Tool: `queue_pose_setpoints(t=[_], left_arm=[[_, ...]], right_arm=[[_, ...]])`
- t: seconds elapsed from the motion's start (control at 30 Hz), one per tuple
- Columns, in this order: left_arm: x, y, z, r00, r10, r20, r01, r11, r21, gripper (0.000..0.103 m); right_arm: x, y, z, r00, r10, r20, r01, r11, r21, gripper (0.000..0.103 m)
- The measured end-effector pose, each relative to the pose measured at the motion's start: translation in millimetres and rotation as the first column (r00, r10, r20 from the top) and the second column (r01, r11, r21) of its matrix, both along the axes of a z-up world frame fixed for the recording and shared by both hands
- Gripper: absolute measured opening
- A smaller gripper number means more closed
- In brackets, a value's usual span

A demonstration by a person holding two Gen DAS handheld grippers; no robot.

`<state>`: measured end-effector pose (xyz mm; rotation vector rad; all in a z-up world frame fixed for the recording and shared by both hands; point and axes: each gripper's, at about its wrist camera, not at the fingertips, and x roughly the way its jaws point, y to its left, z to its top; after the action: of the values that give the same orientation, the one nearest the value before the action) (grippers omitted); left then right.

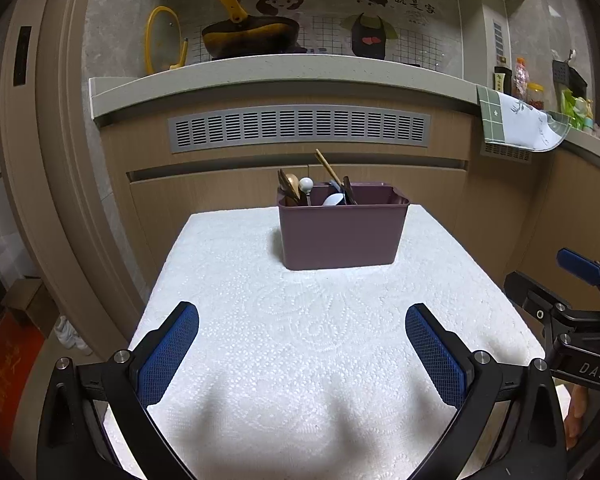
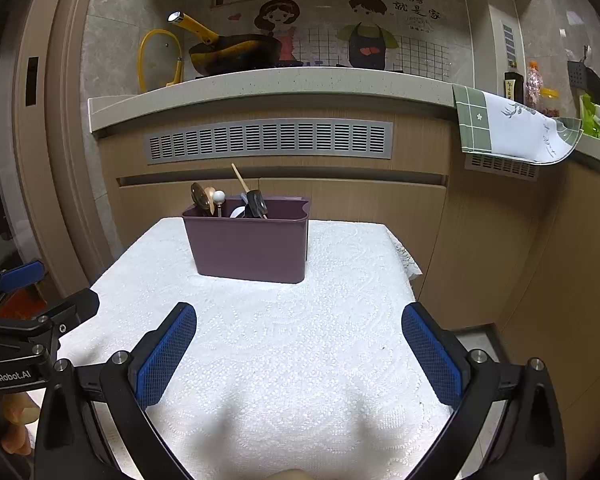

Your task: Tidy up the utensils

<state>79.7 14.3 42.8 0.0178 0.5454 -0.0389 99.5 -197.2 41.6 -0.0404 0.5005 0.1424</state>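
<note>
utensils [image 1: 320,188] seen gathered upright in purple bin [image 1: 340,236] at far end of white-covered counter [image 1: 300,340]. none left loose on cloth. left gripper [image 1: 302,354] and right gripper [image 2: 299,354] held wide apart, empty. task judged nearly done.

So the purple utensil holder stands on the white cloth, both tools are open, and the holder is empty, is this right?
Not quite: the purple utensil holder is not empty. The left wrist view shows spoons and other utensils standing inside it. It does stand on the white cloth, and the left tool and right tool are open.
</note>
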Motion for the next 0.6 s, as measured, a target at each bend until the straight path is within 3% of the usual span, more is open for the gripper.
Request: queue_pose_setpoints(t=[0.6], left_arm=[[0.7, 0.8, -1.4, 1.000, 0.006, -0.008, -0.006, 1.000, 0.000, 0.103]], right_arm=[[3.5, -3.9, -1.4, 1.000, 0.010, -0.014, -0.010, 1.000, 0.013, 0.102]])
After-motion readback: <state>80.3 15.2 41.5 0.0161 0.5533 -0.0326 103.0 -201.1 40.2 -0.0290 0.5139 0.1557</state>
